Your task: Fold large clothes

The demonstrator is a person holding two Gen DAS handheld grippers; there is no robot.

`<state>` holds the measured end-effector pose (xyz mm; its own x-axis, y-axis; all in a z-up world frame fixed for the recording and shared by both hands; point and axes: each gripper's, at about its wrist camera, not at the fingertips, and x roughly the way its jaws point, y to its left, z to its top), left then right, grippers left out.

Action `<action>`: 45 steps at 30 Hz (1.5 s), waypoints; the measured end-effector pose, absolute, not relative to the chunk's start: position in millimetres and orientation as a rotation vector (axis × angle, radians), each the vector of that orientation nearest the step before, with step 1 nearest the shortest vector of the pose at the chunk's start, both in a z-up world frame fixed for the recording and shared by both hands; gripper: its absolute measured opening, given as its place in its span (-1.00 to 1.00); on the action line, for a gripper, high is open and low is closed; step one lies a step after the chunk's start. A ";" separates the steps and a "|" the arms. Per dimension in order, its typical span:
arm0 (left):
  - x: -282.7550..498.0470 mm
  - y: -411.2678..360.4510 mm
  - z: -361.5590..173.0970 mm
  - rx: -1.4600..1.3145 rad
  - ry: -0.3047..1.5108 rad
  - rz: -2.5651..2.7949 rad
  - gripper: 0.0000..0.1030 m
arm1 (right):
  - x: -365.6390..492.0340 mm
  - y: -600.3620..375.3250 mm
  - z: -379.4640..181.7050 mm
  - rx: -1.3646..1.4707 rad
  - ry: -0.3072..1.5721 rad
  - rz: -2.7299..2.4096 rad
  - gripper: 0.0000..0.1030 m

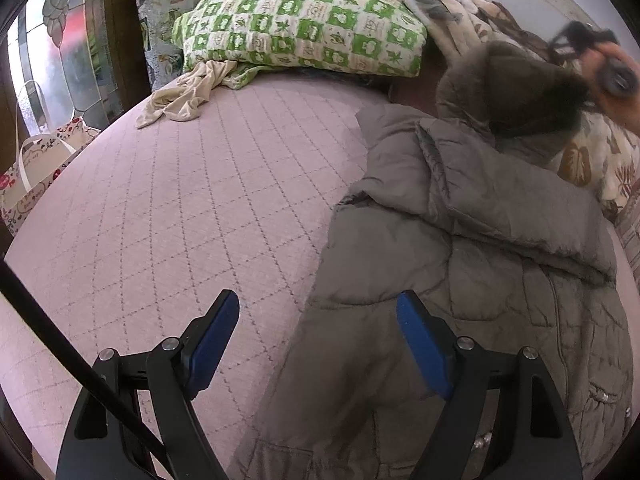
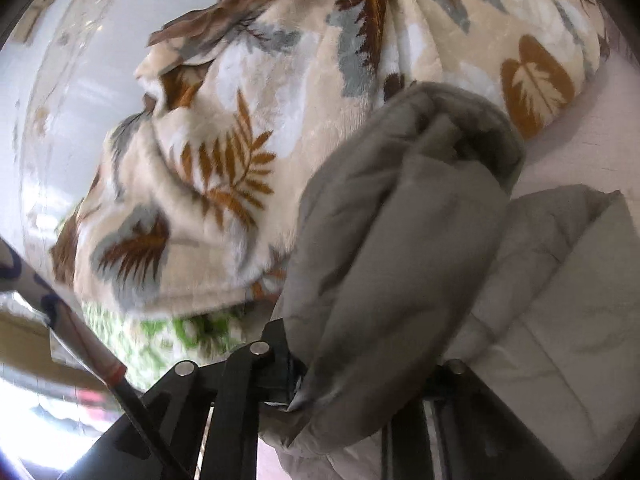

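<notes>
A grey padded coat point(image 1: 460, 240) lies on the right half of a pink quilted bed point(image 1: 180, 200). My left gripper point(image 1: 316, 300) hangs open over the coat's near left edge; its blue pads point(image 1: 212, 340) hold nothing. At the far right of the left wrist view, my right gripper point(image 1: 580, 44), blurred in a person's hand, lifts the coat's upper part point(image 1: 516, 88). In the right wrist view, a thick grey fold of the coat point(image 2: 400, 240) runs up from between the jaws of my right gripper point(image 2: 360, 376), which is shut on it. The fold hides the fingertips.
A green-and-white patterned pillow point(image 1: 304, 24) lies at the head of the bed, with a beige garment point(image 1: 184, 96) in front of it. A leaf-print fleece blanket point(image 2: 240, 140) is bunched just behind the coat. A printed tote bag point(image 1: 36, 176) stands off the bed's left edge by a window point(image 1: 60, 40).
</notes>
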<state>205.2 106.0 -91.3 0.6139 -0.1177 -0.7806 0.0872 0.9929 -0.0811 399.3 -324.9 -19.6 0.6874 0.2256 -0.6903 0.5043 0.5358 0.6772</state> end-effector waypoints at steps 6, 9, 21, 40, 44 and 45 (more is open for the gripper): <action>204.5 113.1 -82.9 -0.045 0.891 -0.112 0.56 | 327.2 -301.3 1.2 0.919 0.844 -0.091 -0.70; 201.6 115.3 -76.5 -0.055 0.881 -0.119 0.56 | 279.8 -281.6 3.1 0.837 0.865 -0.044 -0.71; 189.9 115.6 -65.7 -0.105 0.881 -0.149 0.56 | 159.3 -238.6 -129.1 0.864 1.028 0.025 -0.72; 288.7 -50.1 -77.8 0.040 1.012 -0.226 0.56 | 139.8 -247.4 -180.6 0.805 0.957 0.107 -0.70; 292.6 -62.4 -90.4 0.091 0.997 -0.178 0.62 | 135.0 -260.2 -174.6 0.784 0.952 0.129 -0.55; 290.3 -66.2 -91.1 0.116 0.987 -0.173 0.62 | 134.7 -260.8 -171.1 0.777 0.943 0.131 -0.43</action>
<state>290.3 -66.2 -91.1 0.5395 -0.0927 -0.8369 0.1979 0.9800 0.0190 134.7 -260.8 -171.1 0.6012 0.4232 -0.6778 0.2216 0.7267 0.6502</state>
